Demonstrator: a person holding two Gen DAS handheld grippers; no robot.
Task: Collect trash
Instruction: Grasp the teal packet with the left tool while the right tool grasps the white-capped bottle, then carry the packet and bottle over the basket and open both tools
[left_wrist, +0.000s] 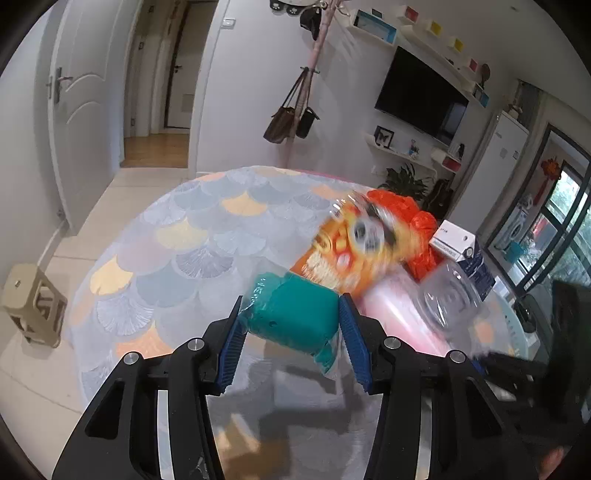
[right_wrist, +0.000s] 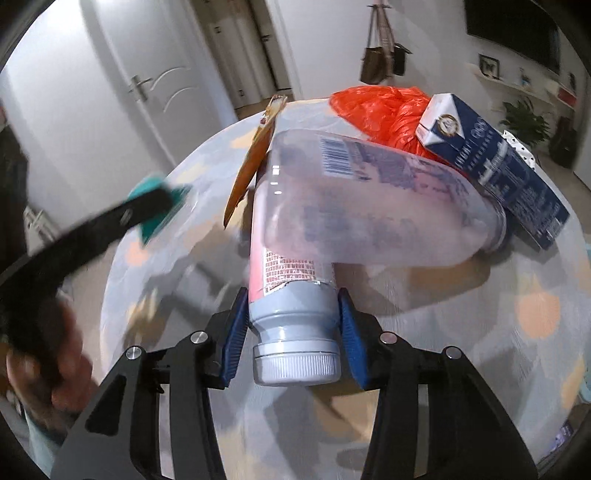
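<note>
L gripper (left_wrist: 291, 323) fingers pinching teal packet (left_wrist: 291, 317); R gripper (right_wrist: 293, 325) fingers clamping bottle (right_wrist: 295, 325) by neck: lifting both w/ grip firm, clear of surface (left_wrist: 177, 236).

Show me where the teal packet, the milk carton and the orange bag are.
teal packet (left_wrist: 295, 314), left wrist view, its middle.
milk carton (right_wrist: 495, 162), right wrist view, blue side.
orange bag (right_wrist: 380, 107), right wrist view, crumpled top.

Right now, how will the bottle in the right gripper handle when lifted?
The bottle looks empty and thin-walled, so probably light. The right gripper clamps only its grey neck, so the long body may swing. Smooth plastic could slip.
</note>
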